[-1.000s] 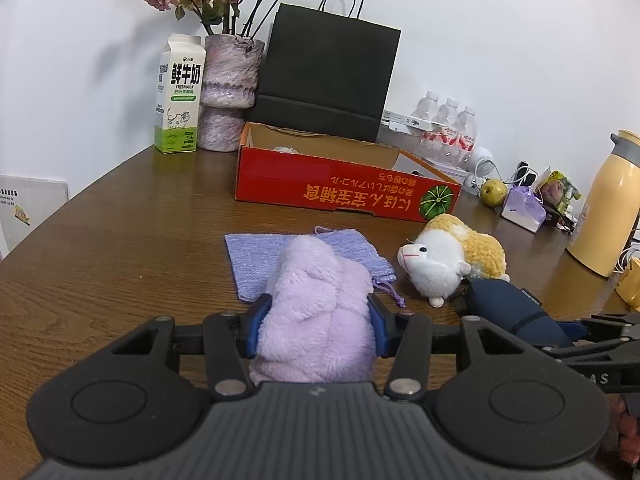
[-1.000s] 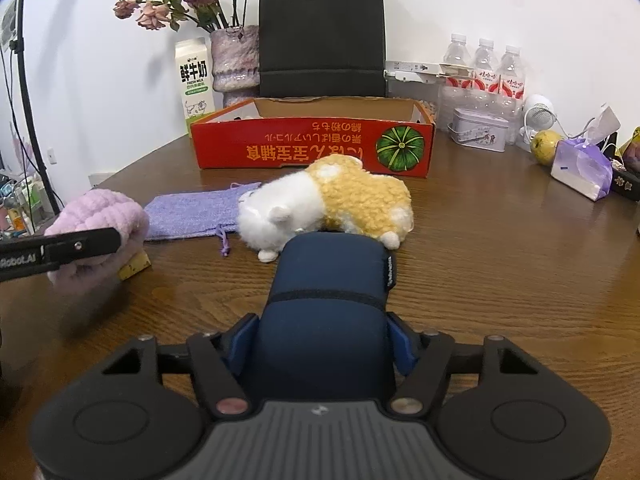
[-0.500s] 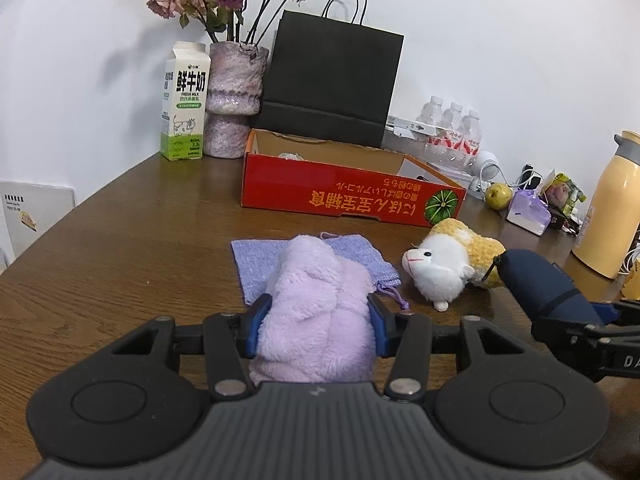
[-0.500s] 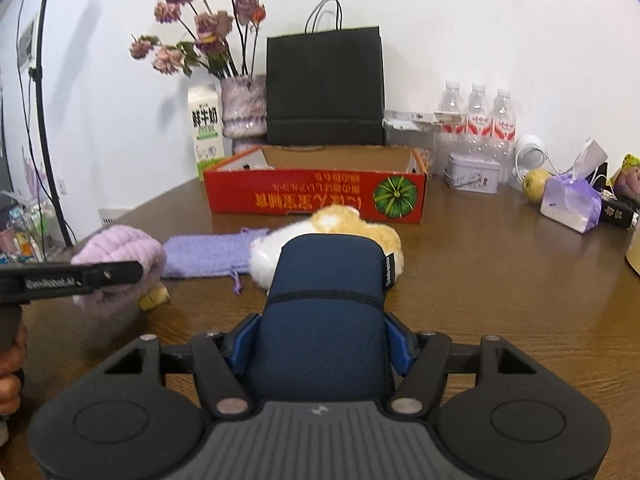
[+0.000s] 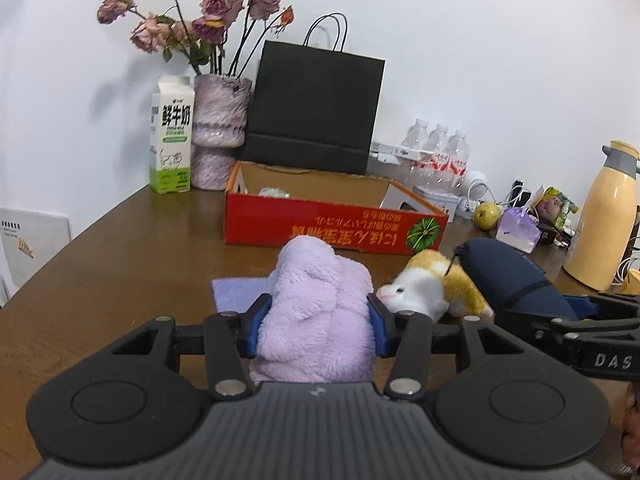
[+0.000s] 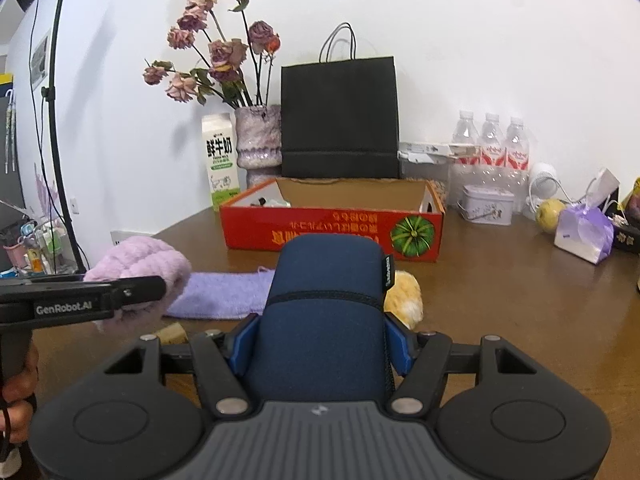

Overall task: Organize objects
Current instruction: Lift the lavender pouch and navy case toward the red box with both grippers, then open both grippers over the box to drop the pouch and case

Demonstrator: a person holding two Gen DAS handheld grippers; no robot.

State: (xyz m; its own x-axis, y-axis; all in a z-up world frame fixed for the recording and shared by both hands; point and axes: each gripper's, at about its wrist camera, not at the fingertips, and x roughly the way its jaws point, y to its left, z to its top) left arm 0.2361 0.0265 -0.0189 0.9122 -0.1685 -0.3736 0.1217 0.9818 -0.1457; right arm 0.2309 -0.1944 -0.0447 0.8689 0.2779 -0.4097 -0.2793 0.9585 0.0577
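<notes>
Left gripper (image 5: 316, 322) clamps a fluffy lilac plush (image 5: 316, 312) above the table (image 5: 120, 280); right gripper (image 6: 322, 344) grips a navy pouch (image 6: 326, 320) to its right. Beyond them lie a purple cloth (image 6: 224, 294) and a sheep toy (image 5: 424, 286); farther off sits the red box (image 5: 332, 226).

Tabletop (image 5: 120, 248): brown wood grain, smooth, low sheen. Lilac plush (image 5: 316, 312): fluffy, deep-pile cloth. Pouch (image 6: 324, 320): navy fabric, matt, fine weave, stitched seam. Toy sheep (image 5: 432, 288): curly fleece, white and yellow. Flat mat (image 6: 224, 296): purple knitted cloth. Box (image 6: 332, 228): cardboard, red printed outside, raw brown inside. Bag (image 5: 316, 108): black matt paper. Flask (image 5: 604, 216): cream, smooth, slightly glossy. Fingers (image 5: 256, 320): blue pads on matt black plastic.
</notes>
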